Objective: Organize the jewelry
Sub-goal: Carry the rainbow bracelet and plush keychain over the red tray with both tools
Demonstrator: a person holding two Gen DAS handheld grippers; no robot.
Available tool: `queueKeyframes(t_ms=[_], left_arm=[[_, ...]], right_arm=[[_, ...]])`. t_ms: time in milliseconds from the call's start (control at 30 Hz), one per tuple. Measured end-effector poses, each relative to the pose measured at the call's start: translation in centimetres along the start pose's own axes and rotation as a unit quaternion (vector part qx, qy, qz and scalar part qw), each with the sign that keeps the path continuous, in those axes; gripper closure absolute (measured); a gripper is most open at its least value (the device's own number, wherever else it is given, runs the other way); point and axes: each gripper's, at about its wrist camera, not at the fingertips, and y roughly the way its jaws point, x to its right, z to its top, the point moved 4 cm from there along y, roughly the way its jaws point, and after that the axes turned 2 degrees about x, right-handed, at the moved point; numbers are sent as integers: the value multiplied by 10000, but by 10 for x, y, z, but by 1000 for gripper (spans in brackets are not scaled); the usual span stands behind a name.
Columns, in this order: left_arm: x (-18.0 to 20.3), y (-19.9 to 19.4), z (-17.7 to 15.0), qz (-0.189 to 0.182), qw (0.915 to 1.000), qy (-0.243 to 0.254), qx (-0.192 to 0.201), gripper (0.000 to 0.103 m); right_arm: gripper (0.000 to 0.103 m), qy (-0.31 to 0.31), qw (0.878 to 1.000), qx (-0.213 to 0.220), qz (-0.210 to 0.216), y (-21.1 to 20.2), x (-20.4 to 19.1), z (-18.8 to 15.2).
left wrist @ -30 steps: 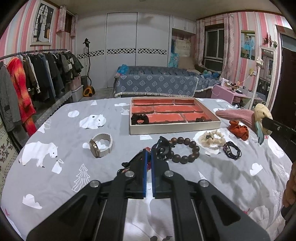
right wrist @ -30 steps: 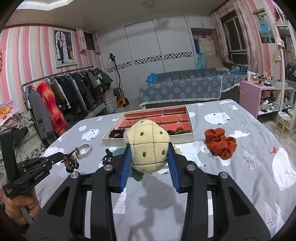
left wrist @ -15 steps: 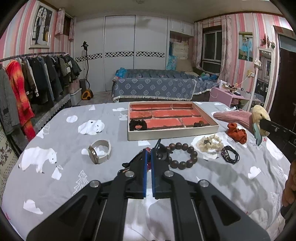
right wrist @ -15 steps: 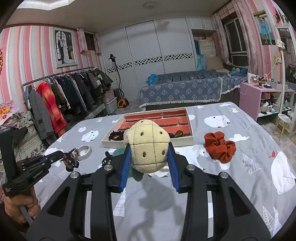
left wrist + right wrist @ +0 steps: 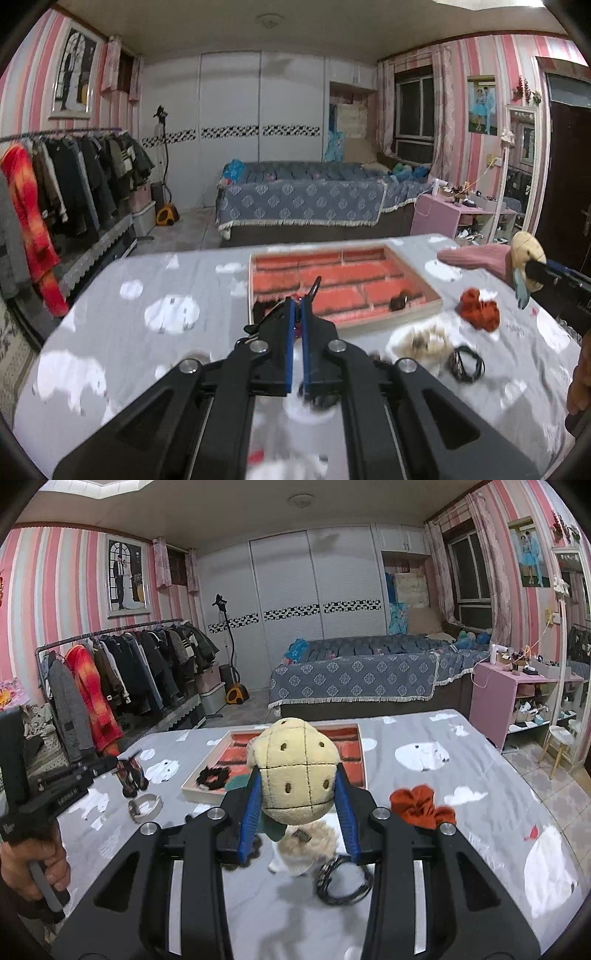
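My left gripper (image 5: 297, 308) is shut on a small dark hair clip (image 5: 130, 775) and holds it in the air in front of the jewelry tray (image 5: 417, 317), which has red-lined compartments. The tray (image 5: 192, 794) holds a black scrunchie (image 5: 213, 775) and a small dark piece (image 5: 400, 301). My right gripper (image 5: 298, 775) is shut on a cream plush toy (image 5: 295, 771) above the table. On the table lie an orange scrunchie (image 5: 479, 314), a cream bead bracelet (image 5: 424, 341), a black cord bracelet (image 5: 466, 363) and a white watch (image 5: 144, 806).
The table has a grey cloth with white bears (image 5: 147, 314). A clothes rack (image 5: 55, 192) stands to the left, a bed (image 5: 303, 199) behind, and a pink side table (image 5: 443, 214) at the right.
My left gripper has risen and moved forward toward the tray with the clip in it. The right gripper has moved closer to the tray, still holding the plush toy.
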Motion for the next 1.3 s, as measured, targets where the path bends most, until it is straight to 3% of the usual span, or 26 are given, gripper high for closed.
queueKeyframes(t_ms=[200, 333, 567, 833, 1033, 1300], left_arm=[[-4, 44, 36, -307, 9995, -91, 68, 99], [-10, 90, 43, -233, 9997, -19, -31, 99], [-17, 180, 44, -414, 9963, -401, -636, 99], [-19, 247, 30, -114, 9929, -333, -1137, 99], [-30, 271, 6, -29, 9864, -457, -1576, 100], [-30, 280, -10, -81, 9836, -469, -1741, 100]], right_arm=[[65, 20, 10000, -59, -35, 41, 16, 26], [65, -103, 9998, -127, -151, 77, 22, 37], [65, 145, 9974, -691, -165, 163, 45, 32], [65, 379, 9920, -1191, -152, 251, 67, 17], [63, 180, 9875, -1483, -496, 284, 71, 4], [61, -99, 9808, -1832, -668, 313, 75, -10]])
